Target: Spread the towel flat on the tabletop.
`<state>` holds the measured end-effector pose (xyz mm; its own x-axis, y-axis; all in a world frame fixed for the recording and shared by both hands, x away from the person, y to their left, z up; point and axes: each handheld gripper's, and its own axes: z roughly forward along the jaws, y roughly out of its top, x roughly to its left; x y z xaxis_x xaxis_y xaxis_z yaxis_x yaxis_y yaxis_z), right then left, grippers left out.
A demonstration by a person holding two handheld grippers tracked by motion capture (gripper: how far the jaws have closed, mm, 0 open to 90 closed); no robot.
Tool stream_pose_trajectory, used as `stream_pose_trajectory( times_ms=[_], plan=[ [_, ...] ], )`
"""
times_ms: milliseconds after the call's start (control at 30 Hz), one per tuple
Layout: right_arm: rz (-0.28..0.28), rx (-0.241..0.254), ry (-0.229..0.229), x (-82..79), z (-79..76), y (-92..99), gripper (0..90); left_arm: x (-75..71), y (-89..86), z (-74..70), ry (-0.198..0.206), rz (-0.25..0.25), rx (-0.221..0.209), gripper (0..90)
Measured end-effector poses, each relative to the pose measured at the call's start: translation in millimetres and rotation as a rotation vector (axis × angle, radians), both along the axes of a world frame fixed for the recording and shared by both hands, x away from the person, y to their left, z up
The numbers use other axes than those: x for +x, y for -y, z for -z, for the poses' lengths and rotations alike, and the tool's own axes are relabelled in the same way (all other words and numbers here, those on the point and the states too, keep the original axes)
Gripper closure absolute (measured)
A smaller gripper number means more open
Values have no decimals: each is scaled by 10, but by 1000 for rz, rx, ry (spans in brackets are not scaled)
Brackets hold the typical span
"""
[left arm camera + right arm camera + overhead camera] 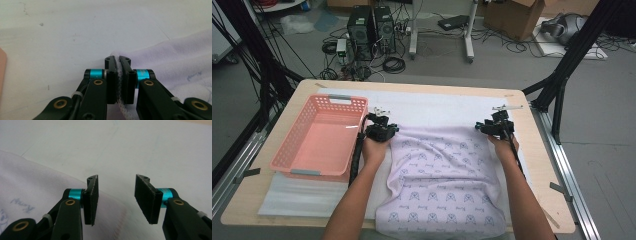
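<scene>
1. One pale lilac printed towel (442,185) lies flat under both grippers; it looks soft, light and floppy, best taken at its far corners.
2. Left gripper (119,75) pinches the towel's far-left corner.
3. Right gripper (120,200) stands half-open over the far-right corner, gripping nothing.
4. One pink basket (302,155) sits left of the left gripper.

Towel (447,175): soft pale lilac cloth, matt, fine nap, faint printed pattern; looped white weave at the hem. Basket (287,157): pink plastic, perforated walls, slight sheen. Mat (432,107): white, smooth, matt, lightly scuffed. Bench (539,165): pale wood, smooth edge. Left gripper (119,80) and right gripper (120,200): matt black plastic, rough dark pads, glossy teal metal collars, brass-coloured rivets.
</scene>
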<state>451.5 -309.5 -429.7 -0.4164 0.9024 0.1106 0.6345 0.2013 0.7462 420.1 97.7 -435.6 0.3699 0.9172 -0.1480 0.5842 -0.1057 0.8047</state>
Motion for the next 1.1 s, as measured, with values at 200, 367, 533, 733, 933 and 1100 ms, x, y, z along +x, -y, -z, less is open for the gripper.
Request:
stream_pose_trajectory(
  times_ms=[200, 367, 533, 733, 933, 1100],
  plan=[
    [-114, -69, -31, 99, 118, -166, 858, 11, 59, 0, -17, -36, -14, 846],
    [-79, -84, 5, 178, -6, -76, 886, 94, 105, -185, 4, -54, -12, 849],
    [-23, -48, 104, 226, -113, 41, 886, 305, 145, -312, 19, -46, 5, 848],
    [42, -14, 282, 226, -184, 82, 887, 550, 106, -379, 101, -64, -50, 843],
    [86, -51, 269, 238, -119, 66, 682, 489, 117, -272, 79, -15, 11, 456],
    [100, 33, 214, 170, -152, 172, 602, 332, 65, -179, 64, -17, 18, 444]
  ],
)
